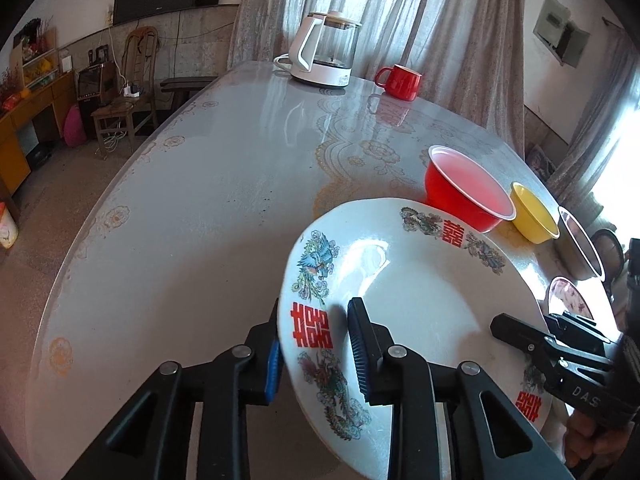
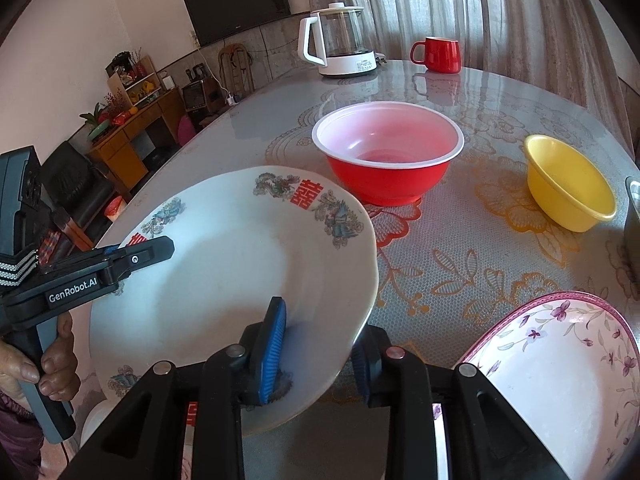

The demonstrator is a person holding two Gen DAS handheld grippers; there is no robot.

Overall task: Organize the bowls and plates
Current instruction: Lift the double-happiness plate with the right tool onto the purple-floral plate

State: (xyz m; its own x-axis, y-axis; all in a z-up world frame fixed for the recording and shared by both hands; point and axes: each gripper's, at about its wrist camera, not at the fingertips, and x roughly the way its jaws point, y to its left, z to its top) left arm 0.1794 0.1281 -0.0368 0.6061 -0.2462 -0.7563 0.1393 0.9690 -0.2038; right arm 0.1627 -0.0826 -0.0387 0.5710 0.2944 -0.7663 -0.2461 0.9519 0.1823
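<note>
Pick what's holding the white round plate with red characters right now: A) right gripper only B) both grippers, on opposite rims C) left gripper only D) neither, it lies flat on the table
B: the left gripper and the right gripper each have their jaws closed over a rim of the white round plate with red characters, on opposite sides, with the plate tilted off the table.

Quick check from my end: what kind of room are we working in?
Most likely a home living or dining room: a wall-mounted TV, a glass-topped table carrying a kettle, and long curtains.
</note>
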